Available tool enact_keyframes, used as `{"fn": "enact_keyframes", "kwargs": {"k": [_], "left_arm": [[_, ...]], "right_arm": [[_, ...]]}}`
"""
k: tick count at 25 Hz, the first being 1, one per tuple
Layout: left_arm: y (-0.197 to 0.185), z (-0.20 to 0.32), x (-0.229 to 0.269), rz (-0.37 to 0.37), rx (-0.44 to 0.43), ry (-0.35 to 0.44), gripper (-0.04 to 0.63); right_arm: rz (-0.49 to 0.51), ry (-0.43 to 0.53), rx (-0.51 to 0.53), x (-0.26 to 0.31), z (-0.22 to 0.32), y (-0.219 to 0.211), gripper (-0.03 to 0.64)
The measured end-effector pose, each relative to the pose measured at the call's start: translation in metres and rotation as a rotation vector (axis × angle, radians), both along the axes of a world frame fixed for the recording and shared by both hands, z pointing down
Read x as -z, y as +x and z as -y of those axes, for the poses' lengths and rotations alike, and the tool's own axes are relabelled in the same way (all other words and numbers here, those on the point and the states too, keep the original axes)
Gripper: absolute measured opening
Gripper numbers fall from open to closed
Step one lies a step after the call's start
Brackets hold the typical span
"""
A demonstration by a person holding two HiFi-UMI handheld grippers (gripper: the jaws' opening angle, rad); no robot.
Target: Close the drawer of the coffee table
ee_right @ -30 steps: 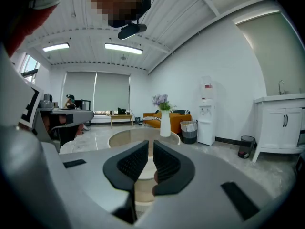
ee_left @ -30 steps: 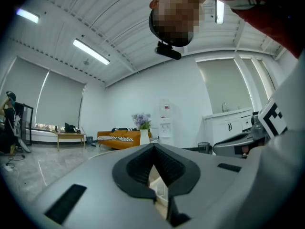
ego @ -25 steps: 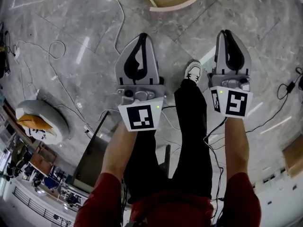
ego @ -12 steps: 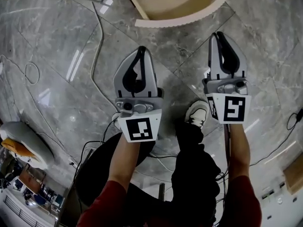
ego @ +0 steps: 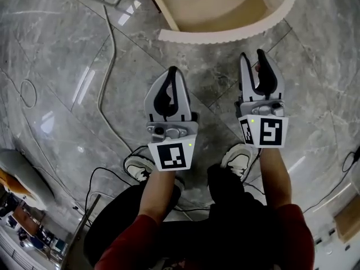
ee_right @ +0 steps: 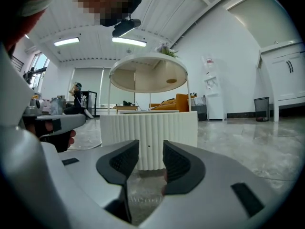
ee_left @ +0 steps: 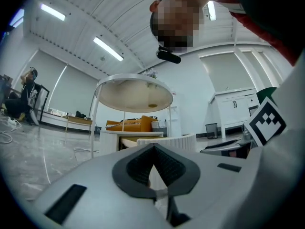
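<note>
The coffee table's drawer stands pulled out, its curved white ribbed front (ego: 225,35) facing me and its wooden inside (ego: 214,1) showing. My left gripper (ego: 172,72) is shut and empty, a short way in front of the drawer front (ee_left: 167,140), with the round table top (ee_left: 133,92) above. My right gripper (ego: 253,56) points level at the ribbed front (ee_right: 148,137) without touching it. Its jaws have just been opening and stand apart, with nothing between them.
Grey marble floor all round, with a white cable (ego: 107,49) running along the left. The person's shoes (ego: 138,166) (ego: 239,153) stand just behind the grippers. A white cabinet (ee_right: 286,75) and a bin (ee_right: 261,108) are far right. A seated person (ee_left: 28,87) is far left.
Both grippers have sunk low toward the floor and come closer to the drawer front. The right jaws, shut before, now stand apart. The left jaws stay shut.
</note>
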State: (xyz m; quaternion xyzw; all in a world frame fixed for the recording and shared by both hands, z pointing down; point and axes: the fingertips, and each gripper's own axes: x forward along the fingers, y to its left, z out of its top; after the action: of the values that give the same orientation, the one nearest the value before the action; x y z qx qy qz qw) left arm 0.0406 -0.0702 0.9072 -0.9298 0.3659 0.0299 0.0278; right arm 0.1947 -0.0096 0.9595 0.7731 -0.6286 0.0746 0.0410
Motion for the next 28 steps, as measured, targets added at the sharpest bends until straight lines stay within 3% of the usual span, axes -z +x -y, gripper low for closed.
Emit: {"fn": "enact_keyframes", "kwargs": {"k": [8,28], "left_arm": [[0.0,-0.007,-0.007,0.019,-0.013,-0.021,0.012],[-0.001,-0.001,-0.018,0.045,0.009,-0.047,0.012]], "right_arm": [[0.042,-0.041,0.049,-0.017,0.007,-0.012,0.286],[-0.001,-0.044,0.087,-0.029,0.049,-0.007,0.305]]}}
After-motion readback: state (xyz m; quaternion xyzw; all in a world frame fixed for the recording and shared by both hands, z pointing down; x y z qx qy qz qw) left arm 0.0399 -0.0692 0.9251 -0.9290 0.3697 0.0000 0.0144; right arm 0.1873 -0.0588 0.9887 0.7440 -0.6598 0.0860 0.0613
